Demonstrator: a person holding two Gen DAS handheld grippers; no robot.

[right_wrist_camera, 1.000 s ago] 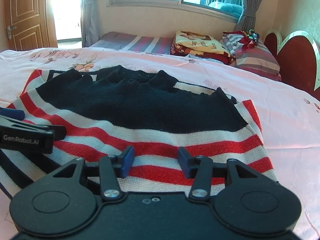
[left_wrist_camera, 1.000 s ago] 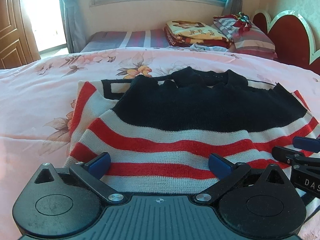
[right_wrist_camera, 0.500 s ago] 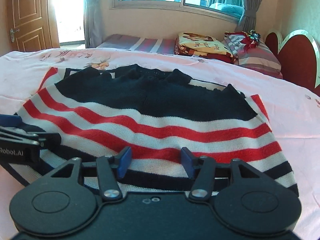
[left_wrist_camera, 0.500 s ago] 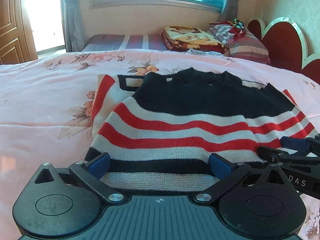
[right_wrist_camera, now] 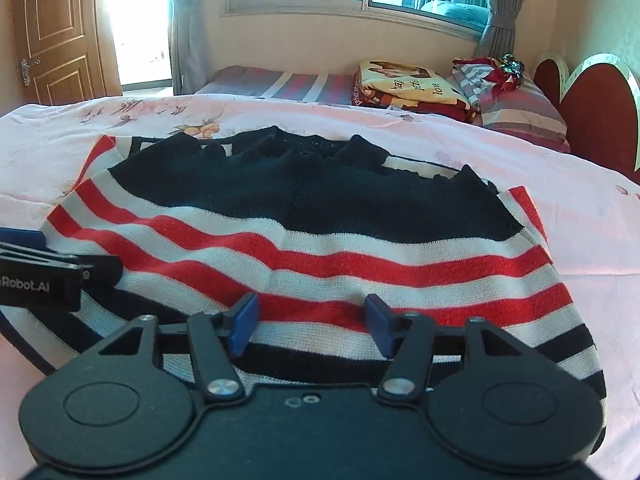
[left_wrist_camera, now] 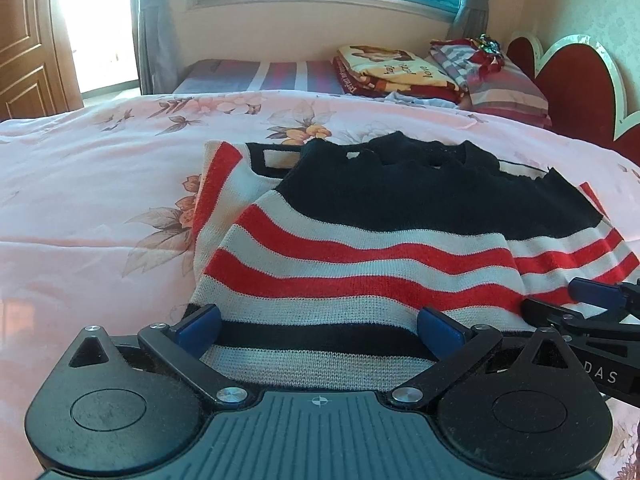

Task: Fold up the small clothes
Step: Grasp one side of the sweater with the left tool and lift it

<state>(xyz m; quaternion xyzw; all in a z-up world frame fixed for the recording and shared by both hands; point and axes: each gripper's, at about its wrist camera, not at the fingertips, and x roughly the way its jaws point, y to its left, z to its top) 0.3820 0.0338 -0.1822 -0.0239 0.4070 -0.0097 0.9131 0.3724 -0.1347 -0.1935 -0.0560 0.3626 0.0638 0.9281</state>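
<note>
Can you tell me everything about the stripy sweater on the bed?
The sweater looks knitted and soft. Its top part is black with a scalloped edge, and lower down run white, red and black stripes. It lies on the pink flowery bedspread, already partly folded, with a striped layer poking out on the left. The hem is nearest the cameras. The left claw and right claw are both open at that hem edge.
</note>
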